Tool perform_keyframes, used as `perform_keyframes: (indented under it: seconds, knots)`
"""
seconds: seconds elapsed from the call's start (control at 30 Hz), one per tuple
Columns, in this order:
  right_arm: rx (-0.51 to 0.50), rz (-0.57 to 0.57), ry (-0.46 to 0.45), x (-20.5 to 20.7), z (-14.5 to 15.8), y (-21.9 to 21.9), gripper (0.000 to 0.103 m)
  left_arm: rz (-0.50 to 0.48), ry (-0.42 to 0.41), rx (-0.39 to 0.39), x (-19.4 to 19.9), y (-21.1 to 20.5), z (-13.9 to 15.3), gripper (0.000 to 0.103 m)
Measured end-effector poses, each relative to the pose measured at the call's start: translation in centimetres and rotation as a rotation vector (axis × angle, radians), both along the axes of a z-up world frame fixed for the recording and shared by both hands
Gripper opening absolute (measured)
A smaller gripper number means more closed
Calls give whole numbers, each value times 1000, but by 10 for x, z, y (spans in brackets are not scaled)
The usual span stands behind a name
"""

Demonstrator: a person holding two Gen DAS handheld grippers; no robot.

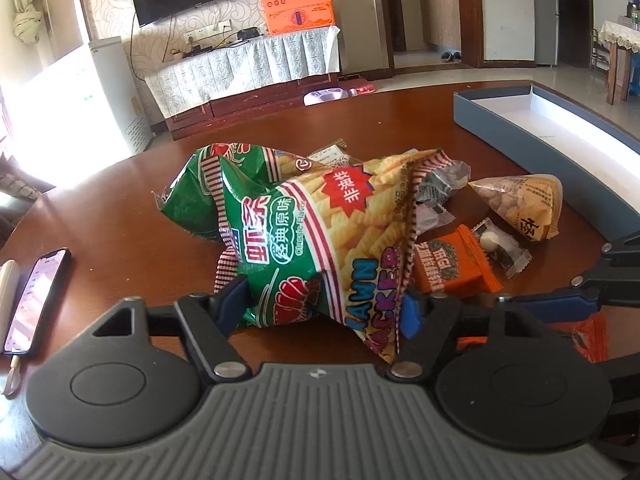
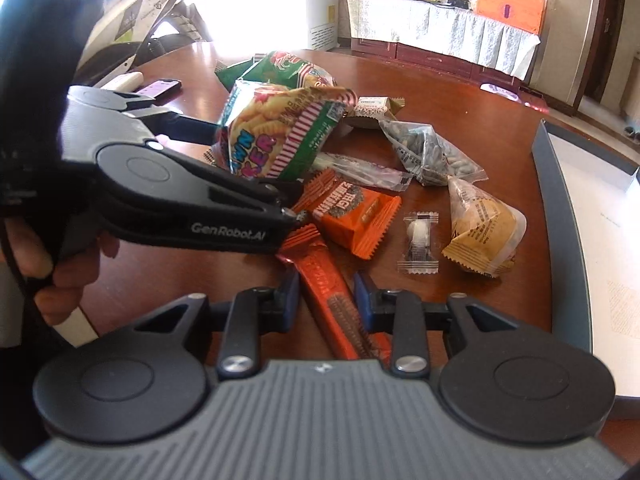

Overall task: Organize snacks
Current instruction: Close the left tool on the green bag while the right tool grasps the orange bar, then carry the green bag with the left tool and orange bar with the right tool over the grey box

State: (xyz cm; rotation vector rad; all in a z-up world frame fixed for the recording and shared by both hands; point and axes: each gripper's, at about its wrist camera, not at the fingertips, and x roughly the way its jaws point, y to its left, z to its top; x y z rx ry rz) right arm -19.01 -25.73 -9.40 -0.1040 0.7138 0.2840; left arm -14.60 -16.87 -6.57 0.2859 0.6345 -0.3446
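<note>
My left gripper [image 1: 324,304] is shut on a green prawn cracker bag [image 1: 320,232], held a little above the table; the bag also shows in the right wrist view [image 2: 276,132]. A second green bag [image 1: 200,188] lies behind it. My right gripper [image 2: 326,300] is closed around a long red-orange snack stick [image 2: 328,284], lying on the table. Beside it lie an orange sunflower-seed packet [image 2: 352,212], a small clear candy [image 2: 418,242], a tan triangular nut pack [image 2: 480,232] and a clear seed bag [image 2: 432,152].
An open blue-grey box with a white inside [image 1: 560,120] stands at the table's right; it also shows in the right wrist view [image 2: 568,240]. A phone [image 1: 36,300] lies at the left edge. The brown round table [image 1: 120,220] bears it all.
</note>
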Motion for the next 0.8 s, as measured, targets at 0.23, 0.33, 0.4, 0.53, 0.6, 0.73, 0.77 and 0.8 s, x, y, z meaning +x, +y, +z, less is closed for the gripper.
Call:
perform_keyframes:
  seconds: [0.23,0.33,0.4,0.53,0.6,0.73,0.77,0.8]
  knots:
    - [-7,-32,-31,-3,5,-1,25,-34,-30,-18,-7,1,6,67]
    - [8,-55,-54,-6,10,-6,24,-46,-47,-42,-14,3,11,67]
    - [22,-70,-68,-7,14,-10,24,-48,-57,-66,-17,7,15,67]
    - [52,-98,-100,-10,20,-20,24,-41,-75,-99,-23,14,20,67]
    - [63,-106,-113,-11,23,-24,24,-35,-81,-106,-25,17,22,67]
    - [83,-111,-133,-12,28,-28,24,-22,-104,-84,-27,12,23,67]
    - [87,-109,-138,-12,30,-29,24,-21,-113,-79,-28,10,24,67]
    - [91,-110,-145,-13,32,-30,24,-19,-119,-75,-29,8,24,67]
